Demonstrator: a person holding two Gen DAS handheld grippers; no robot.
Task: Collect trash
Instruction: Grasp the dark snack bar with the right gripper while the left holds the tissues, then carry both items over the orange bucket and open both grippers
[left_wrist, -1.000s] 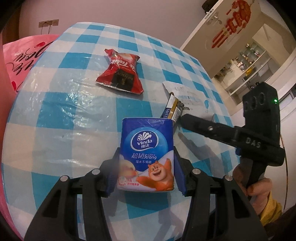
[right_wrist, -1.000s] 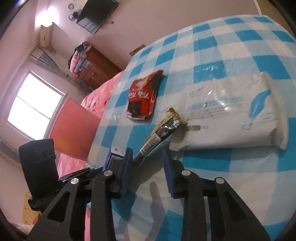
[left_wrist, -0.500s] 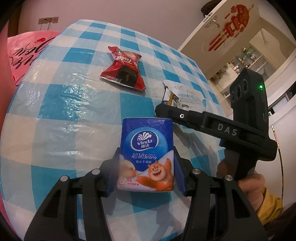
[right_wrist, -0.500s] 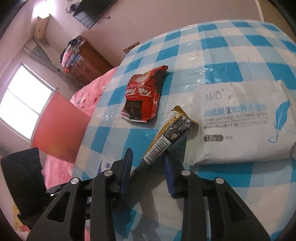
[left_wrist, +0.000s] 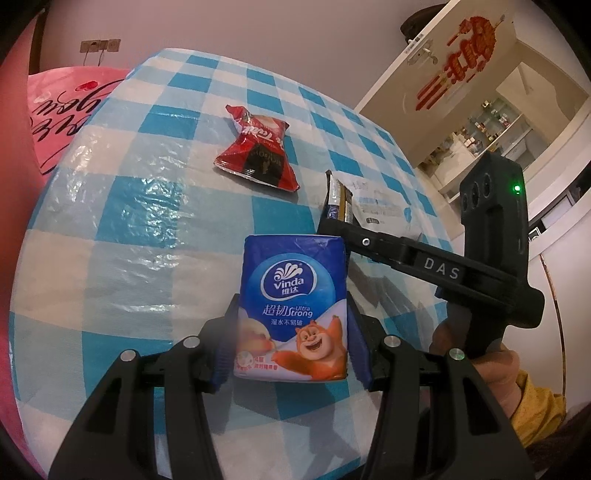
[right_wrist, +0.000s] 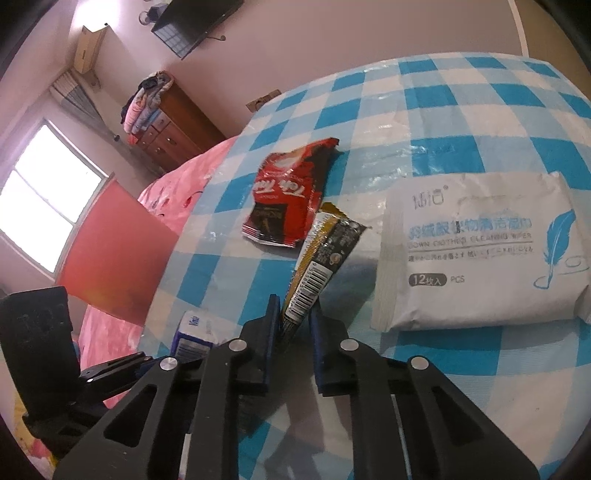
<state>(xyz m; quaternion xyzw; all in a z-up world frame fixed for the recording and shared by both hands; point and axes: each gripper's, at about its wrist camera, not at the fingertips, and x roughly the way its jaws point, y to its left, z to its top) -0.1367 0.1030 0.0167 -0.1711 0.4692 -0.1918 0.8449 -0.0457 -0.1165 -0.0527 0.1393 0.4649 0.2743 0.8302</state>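
My left gripper (left_wrist: 291, 336) is shut on a blue Vinda tissue pack (left_wrist: 293, 306), held upright just above the checked tablecloth. My right gripper (right_wrist: 293, 325) is shut on the lower end of a gold and black stick sachet (right_wrist: 321, 258), lifted off the cloth and tilted. The sachet also shows in the left wrist view (left_wrist: 338, 201), above the right gripper's body. A red and black snack wrapper (left_wrist: 256, 151) lies flat on the table beyond both grippers; it shows in the right wrist view (right_wrist: 288, 199) too. The tissue pack's edge (right_wrist: 192, 332) shows at the lower left there.
A white pack of cleaning wipes (right_wrist: 476, 251) lies on the table right of the sachet. The blue and white checked table (left_wrist: 122, 206) has a pink bed (right_wrist: 166, 195) along its left edge. A wooden dresser (right_wrist: 173, 125) stands by the far wall.
My right gripper has closed on the stick sachet and raised it off the cloth. My left gripper still holds the tissue pack and has drawn back a little.
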